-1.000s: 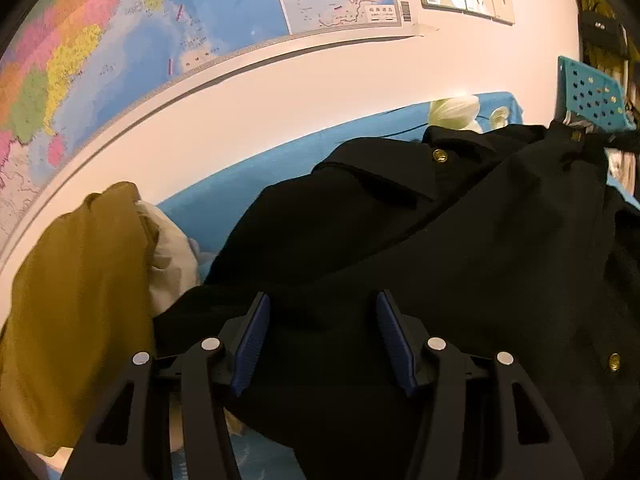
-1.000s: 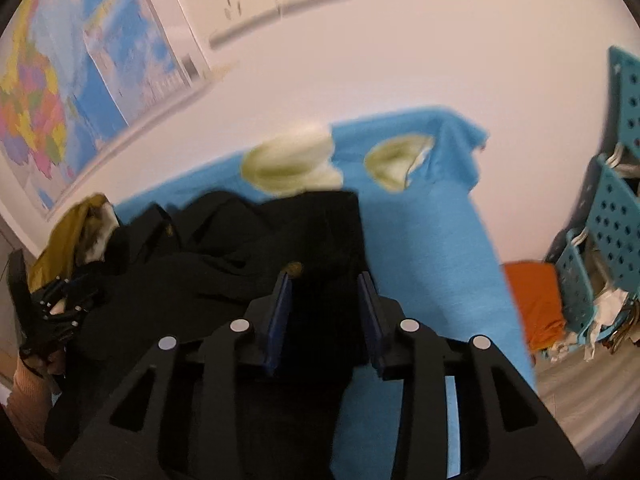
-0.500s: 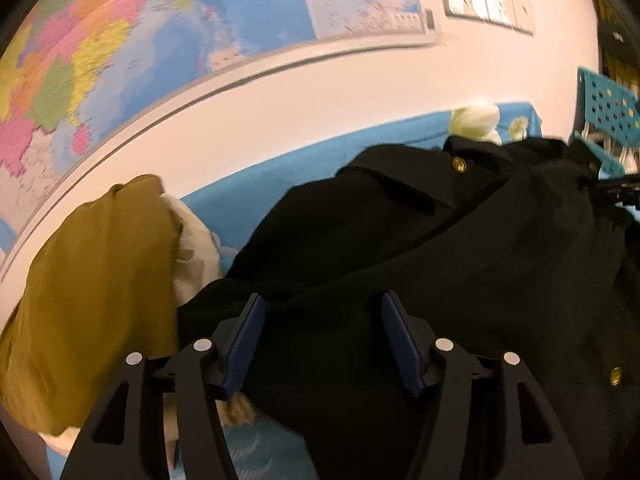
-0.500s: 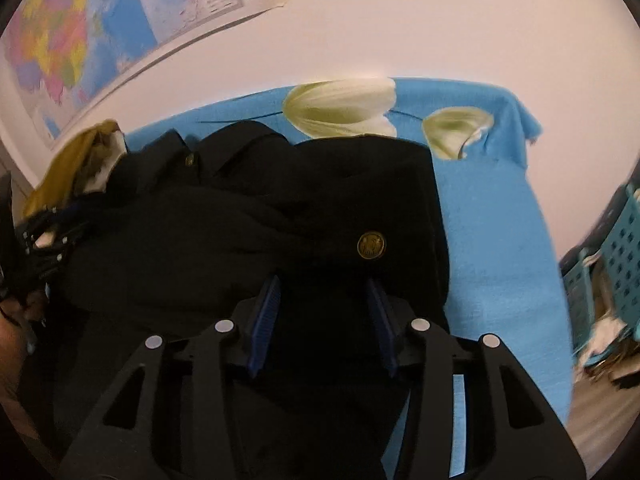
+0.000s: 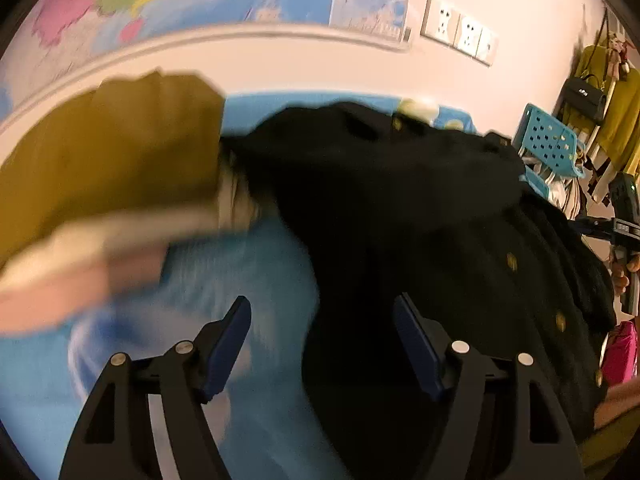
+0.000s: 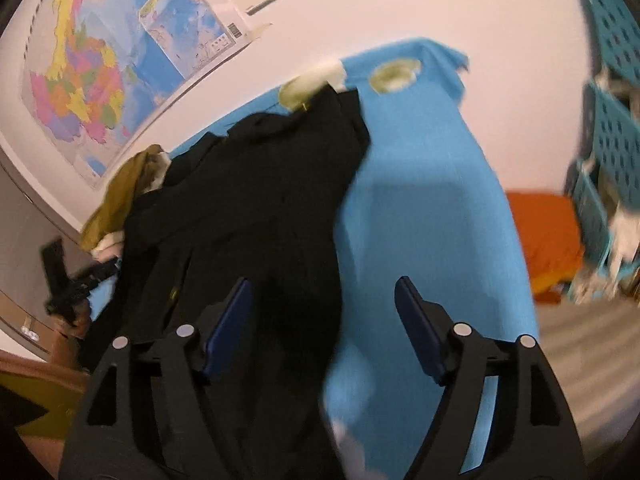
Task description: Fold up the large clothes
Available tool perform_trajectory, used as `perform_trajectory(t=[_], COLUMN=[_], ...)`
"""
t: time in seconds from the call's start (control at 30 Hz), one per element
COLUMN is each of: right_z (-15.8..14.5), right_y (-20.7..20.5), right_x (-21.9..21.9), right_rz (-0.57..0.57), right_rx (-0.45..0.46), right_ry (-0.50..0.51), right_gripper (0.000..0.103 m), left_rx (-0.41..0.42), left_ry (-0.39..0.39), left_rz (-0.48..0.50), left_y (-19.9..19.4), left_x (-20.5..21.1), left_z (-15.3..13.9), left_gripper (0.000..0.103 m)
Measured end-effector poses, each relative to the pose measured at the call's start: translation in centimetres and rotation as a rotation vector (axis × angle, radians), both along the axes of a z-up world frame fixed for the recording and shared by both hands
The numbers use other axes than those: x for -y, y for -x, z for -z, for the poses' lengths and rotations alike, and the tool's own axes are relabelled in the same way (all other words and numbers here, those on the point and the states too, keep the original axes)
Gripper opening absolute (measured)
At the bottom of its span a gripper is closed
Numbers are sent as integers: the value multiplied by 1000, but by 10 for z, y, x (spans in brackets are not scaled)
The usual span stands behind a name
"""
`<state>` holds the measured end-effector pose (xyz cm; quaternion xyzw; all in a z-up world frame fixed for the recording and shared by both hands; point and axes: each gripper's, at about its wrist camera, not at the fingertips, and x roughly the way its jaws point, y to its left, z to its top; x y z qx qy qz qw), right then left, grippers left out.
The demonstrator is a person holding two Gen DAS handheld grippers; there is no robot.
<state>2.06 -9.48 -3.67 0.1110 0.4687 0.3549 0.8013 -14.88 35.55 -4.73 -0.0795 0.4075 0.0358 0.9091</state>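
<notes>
Both hand-held grippers, left (image 5: 322,344) and right (image 6: 322,326), have just been opening and stand spread, gripping nothing. The black coat (image 6: 256,208) lies centre-frame on the blue worktop (image 6: 432,216). A fold looks just released; next, regrip an edge.

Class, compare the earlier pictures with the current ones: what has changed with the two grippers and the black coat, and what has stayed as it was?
Both the left gripper and the right gripper have just been opening their jaws, letting go of the black coat. Each has swung sideways, so blue cloth now shows between its jaws. The coat stays heaped on the cloth, the mustard garment beside it.
</notes>
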Motion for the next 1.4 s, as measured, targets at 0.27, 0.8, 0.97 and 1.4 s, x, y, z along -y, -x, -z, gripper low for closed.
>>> perform_trajectory(t=[0.27,0.8,0.97,1.4], right_z=[12,14,15,-19], right_y=[32,56,61,81], right_x=[16,-8,-11,-1], right_rz=[-29,-191,-233,-172], right_rx=[-43,-55,-67,28], right_ry=[-101,-139,-170,-294], right_gripper=[85,89,80,17], left_rx=[-57,-55,-75,-41], left_ry=[155,465,423,519], left_rz=[36,259,260,83], left_y=[37,40,32,36], left_x=[16,53,60,36], left_z=[22,36,34,11], left_gripper=[73,87,87,12])
